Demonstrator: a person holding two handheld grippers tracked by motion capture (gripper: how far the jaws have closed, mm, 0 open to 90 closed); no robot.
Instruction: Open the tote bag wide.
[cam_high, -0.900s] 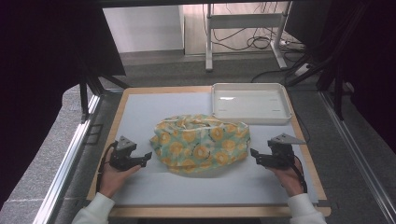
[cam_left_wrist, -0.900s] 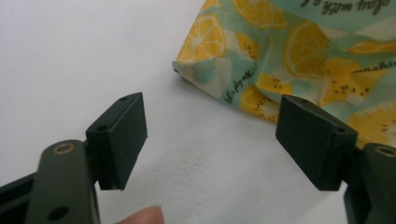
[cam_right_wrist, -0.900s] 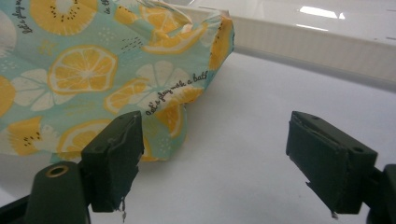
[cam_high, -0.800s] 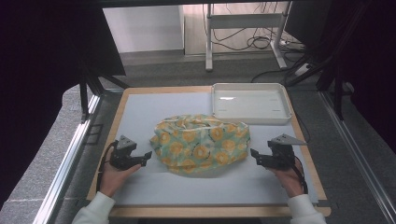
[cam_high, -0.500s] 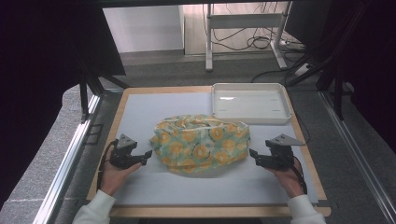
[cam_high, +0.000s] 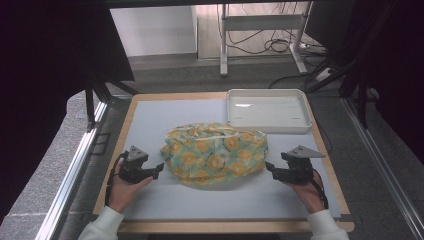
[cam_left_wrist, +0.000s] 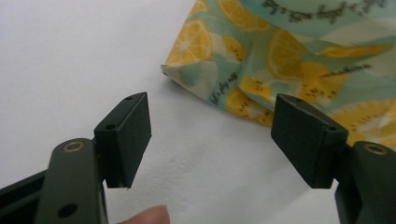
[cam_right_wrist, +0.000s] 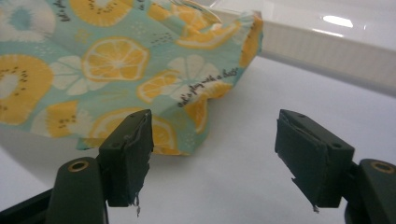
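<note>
We see the lemon-print cloth (cam_high: 215, 154) bunched at the middle of the counter (cam_high: 150, 120), with a white tray (cam_high: 268, 111) at its 1 o'clock. Our left tongs (cam_high: 159, 168) sit at its 9 o'clock, our right tongs (cam_high: 268, 167) at 3 o'clock; both gape wide, holding nothing.

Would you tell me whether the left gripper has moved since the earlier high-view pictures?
Yes, slightly. The left gripper has edged toward the fruit-print cloth, and its jaws, open with nothing between them, now nearly reach the cloth's left edge.
</note>
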